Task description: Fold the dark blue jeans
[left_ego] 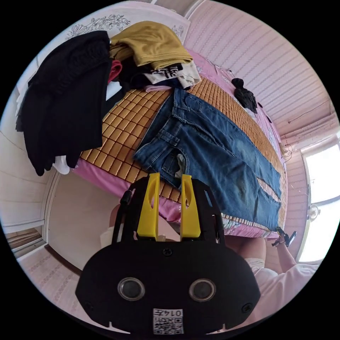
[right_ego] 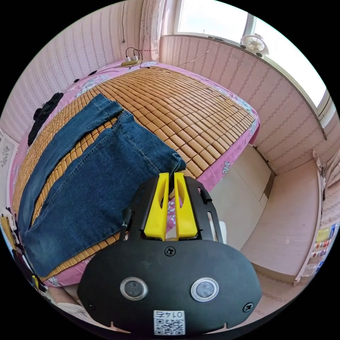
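Note:
The dark blue jeans (left_ego: 212, 148) lie flat and spread out on a bamboo mat (left_ego: 120, 138) on the bed. In the left gripper view my left gripper (left_ego: 170, 176) is at the waist corner by the bed's edge. Its yellow jaws are apart and the waistband edge lies between their tips. In the right gripper view the jeans (right_ego: 95, 177) stretch away with both legs side by side. My right gripper (right_ego: 171, 174) has its jaws nearly together on the bunched hem of the nearer leg. That right gripper (left_ego: 285, 238) also appears small at the hem end, held by a person's arm.
A pile of clothes (left_ego: 156, 46) with a mustard garment on top, and a large black garment (left_ego: 67, 99), lie past the waist. A small black item (left_ego: 245, 94) rests near the wall. A power strip (right_ego: 130, 61) and a fan (right_ego: 254, 43) are by the window. The floor (right_ego: 283, 219) is beside the bed.

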{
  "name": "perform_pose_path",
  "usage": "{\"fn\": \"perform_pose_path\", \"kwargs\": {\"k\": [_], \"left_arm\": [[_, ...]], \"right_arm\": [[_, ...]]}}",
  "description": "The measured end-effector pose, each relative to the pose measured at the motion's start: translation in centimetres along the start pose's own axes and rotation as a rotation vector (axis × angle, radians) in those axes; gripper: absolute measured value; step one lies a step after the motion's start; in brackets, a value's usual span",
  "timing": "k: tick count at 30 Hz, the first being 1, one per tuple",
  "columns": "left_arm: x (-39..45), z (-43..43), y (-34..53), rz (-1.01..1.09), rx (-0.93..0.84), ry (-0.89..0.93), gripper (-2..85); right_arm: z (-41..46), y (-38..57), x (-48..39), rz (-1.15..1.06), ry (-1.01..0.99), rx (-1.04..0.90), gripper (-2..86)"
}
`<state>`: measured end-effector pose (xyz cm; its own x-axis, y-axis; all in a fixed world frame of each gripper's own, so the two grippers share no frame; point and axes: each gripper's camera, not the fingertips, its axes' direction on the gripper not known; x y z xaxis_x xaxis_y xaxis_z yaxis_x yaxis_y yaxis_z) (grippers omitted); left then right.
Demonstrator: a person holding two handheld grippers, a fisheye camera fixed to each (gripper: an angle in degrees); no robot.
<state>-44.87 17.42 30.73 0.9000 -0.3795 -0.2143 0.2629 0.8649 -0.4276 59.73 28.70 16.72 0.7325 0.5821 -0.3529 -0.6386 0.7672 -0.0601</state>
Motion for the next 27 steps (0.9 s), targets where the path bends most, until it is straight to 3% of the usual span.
{"fn": "perform_pose_path", "kwargs": {"k": [7, 14, 21, 27], "left_arm": [[-4.0, 2.5, -3.2, -0.087, -0.079, 0.078, 13.7], [-4.0, 4.4, -5.5, -0.028, -0.166, -0.015, 13.6], [-2.7, 5.2, -6.1, 0.150, -0.241, -0.182, 7.4], [-3.2, 4.2, -5.6, 0.182, -0.202, -0.158, 1.0]], "right_arm": [[-3.5, 0.8, -1.2, -0.045, 0.017, 0.021, 1.6], [-4.6, 1.4, -3.5, -0.064, 0.054, 0.030, 1.6], [-5.4, 1.6, -4.9, -0.079, 0.060, 0.017, 1.5], [-6.3, 1.3, -6.6, -0.137, 0.093, 0.010, 1.5]]}}
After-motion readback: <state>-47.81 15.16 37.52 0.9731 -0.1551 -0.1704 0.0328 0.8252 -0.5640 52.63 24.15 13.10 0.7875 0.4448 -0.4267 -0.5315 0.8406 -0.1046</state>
